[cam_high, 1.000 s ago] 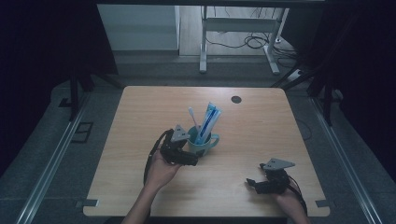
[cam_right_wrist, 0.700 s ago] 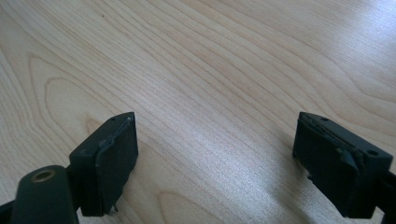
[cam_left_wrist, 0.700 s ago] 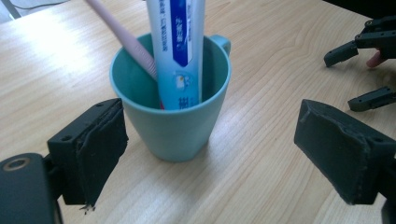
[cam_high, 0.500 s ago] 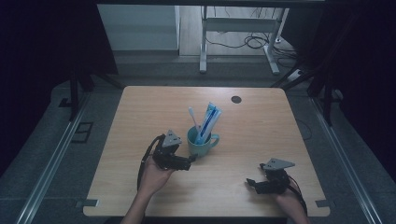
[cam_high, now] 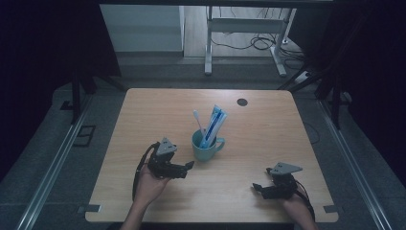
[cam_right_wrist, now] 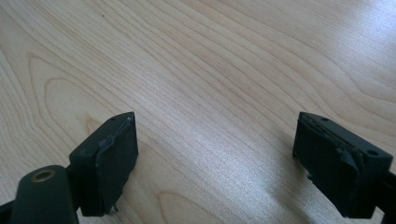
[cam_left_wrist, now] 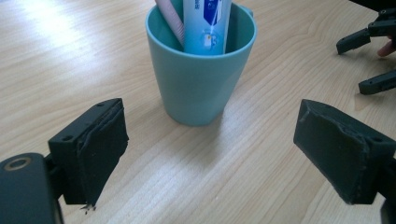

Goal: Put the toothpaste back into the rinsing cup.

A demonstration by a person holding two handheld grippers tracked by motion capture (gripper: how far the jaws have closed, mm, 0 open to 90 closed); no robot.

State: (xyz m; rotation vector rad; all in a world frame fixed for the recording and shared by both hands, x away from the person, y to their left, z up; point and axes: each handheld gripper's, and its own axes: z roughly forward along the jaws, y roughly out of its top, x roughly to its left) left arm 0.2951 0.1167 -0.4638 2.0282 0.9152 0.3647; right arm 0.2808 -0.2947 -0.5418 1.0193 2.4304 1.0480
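Note:
A teal cup (cam_high: 205, 146) stands near the middle of the wooden table (cam_high: 158, 110). In it stand a blue-and-white toothpaste tube (cam_high: 214, 125) and a toothbrush (cam_high: 198, 120). My left gripper (cam_high: 188, 169) lies just left of the cup, open, its jaws pointing at it without touching. In the left gripper view the cup (cam_left_wrist: 201, 70) sits a short way beyond my left gripper (cam_left_wrist: 210, 149), with the tube (cam_left_wrist: 205, 23) and the pink brush handle (cam_left_wrist: 169, 21) inside. My right gripper (cam_high: 257, 189) rests open near the front right edge; in its own view my right gripper (cam_right_wrist: 215, 158) has bare wood between the jaws.
A dark round hole (cam_high: 242, 102) sits in the tabletop at the far right. The other gripper (cam_left_wrist: 369, 60) shows at the upper right of the left gripper view. Beyond the table stands a metal frame (cam_high: 244, 28) with cables on the floor.
My left gripper has drawn back from the cup, toward the front left of the table. The cup and the right gripper have stayed in place.

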